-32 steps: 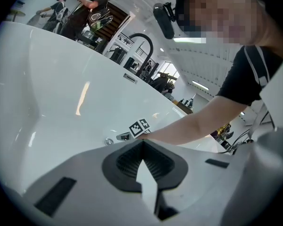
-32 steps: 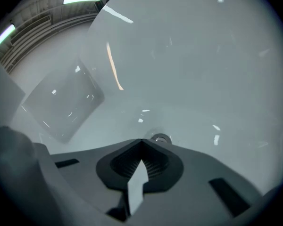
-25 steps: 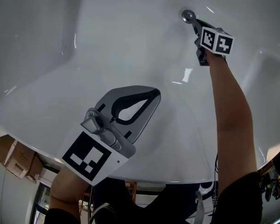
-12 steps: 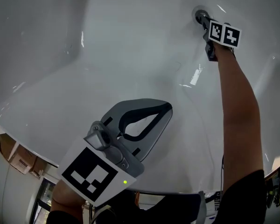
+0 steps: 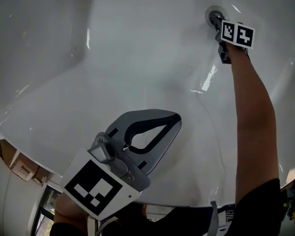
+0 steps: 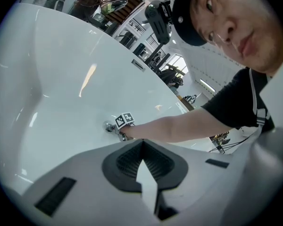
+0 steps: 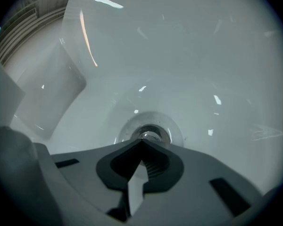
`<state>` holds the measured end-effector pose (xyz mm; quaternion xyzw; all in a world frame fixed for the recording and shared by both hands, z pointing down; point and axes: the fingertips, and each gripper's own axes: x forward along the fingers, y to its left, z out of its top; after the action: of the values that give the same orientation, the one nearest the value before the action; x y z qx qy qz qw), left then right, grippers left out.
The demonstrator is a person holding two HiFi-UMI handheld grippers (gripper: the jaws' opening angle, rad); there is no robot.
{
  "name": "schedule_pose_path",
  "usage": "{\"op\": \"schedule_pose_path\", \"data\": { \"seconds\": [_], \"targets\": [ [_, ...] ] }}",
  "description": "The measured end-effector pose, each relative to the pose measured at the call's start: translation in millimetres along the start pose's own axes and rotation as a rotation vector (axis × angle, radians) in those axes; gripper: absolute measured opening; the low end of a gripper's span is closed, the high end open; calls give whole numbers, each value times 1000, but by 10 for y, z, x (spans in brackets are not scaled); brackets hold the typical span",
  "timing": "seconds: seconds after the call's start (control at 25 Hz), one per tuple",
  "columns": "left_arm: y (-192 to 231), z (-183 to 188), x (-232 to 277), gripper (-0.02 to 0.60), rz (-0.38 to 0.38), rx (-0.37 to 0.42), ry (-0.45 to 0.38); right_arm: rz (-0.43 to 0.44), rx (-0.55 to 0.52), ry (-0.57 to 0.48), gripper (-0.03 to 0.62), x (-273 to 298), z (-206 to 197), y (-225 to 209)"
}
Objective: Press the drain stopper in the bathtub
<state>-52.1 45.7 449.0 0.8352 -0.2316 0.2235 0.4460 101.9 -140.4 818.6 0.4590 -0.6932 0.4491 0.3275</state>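
Your right gripper (image 7: 142,143), jaws pressed together and empty, has its tips at the drain stopper (image 7: 150,134) directly ahead. Push squarely on its centre, or they may skid onto the bathtub (image 7: 203,55) floor. Your left gripper (image 5: 173,119), likewise closed, hangs well behind.

We wear a black short-sleeved shirt (image 5: 258,208) and a black cap (image 6: 186,13), with a black camera (image 6: 156,19) beside the cap. Our left gripper (image 6: 141,142) and right gripper (image 7: 142,141) have broad grey fingers (image 6: 75,173), ribbed black pads (image 6: 127,161) and black-and-white marker cubes (image 5: 237,34).
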Motion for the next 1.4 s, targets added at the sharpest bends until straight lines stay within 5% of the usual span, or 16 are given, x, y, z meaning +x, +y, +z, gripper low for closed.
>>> {"op": "schedule_pose_path", "data": {
  "seconds": [0.36,1.08,1.4],
  "targets": [
    [-3,-9,1,9,-3,-16,3,45,32,71,11,23,-1,1],
    [-7,74,-66,8,14,35,-17,-43,-17,55,11,55,-3,-25],
    [210,152,-171,8,101,89,-57,-34,28,68,11,-156,2,40]
  ]
}}
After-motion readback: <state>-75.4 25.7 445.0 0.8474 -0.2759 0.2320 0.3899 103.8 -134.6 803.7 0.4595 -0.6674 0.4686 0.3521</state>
